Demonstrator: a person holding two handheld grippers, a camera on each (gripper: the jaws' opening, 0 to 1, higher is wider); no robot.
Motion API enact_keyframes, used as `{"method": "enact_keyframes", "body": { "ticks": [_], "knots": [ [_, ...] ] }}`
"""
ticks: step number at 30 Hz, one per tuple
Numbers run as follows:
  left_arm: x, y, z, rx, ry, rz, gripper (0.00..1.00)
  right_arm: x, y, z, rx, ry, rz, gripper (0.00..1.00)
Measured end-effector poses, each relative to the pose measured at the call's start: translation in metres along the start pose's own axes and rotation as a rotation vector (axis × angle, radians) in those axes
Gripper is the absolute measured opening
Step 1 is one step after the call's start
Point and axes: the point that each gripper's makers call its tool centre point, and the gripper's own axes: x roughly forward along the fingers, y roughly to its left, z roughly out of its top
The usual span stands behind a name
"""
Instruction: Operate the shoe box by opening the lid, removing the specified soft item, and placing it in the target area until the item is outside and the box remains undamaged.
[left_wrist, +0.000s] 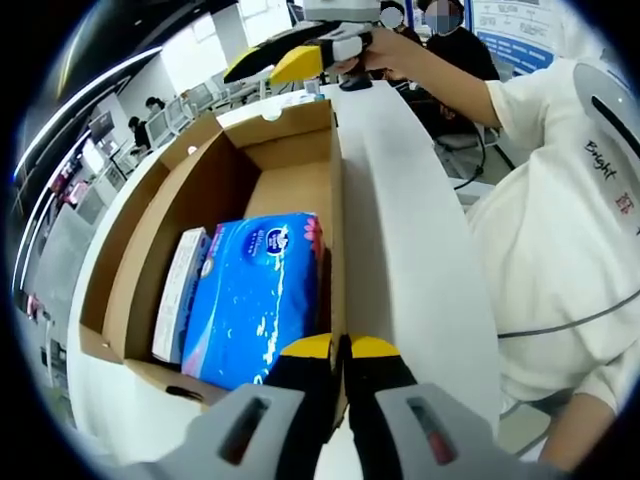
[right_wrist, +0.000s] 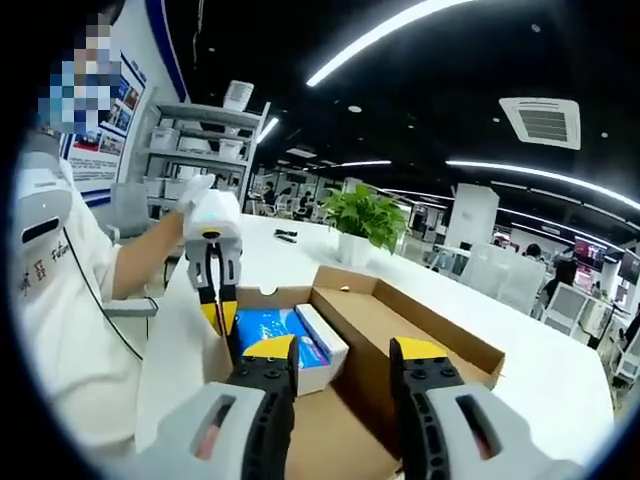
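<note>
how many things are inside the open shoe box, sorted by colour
blue: 1, the soft tissue pack
white: 1, the small carton lying beside it
total: 2 in the shoe box

Ahead of the left gripper (left_wrist: 342, 350): shoe box (left_wrist: 135, 255) on the table (left_wrist: 420, 240), tissue pack (left_wrist: 255, 295) inside, small carton (left_wrist: 180, 292) to its left. Beyond the box, right gripper (left_wrist: 280, 60). Potted plant (right_wrist: 368, 220) past the box in the right gripper view.
</note>
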Motion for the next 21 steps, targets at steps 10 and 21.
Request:
{"method": "enact_keyframes", "body": {
  "ticks": [10, 21],
  "knots": [
    [0.001, 0.0, 0.001, -0.001, 0.0, 0.003, 0.03, 0.025, 0.01, -0.012, -0.011, 0.081, 0.124, 0.4],
    [0.001, 0.0, 0.001, 0.002, 0.001, 0.012, 0.03, 0.042, 0.024, -0.015, -0.024, 0.143, 0.254, 0.43]
  ]
}}
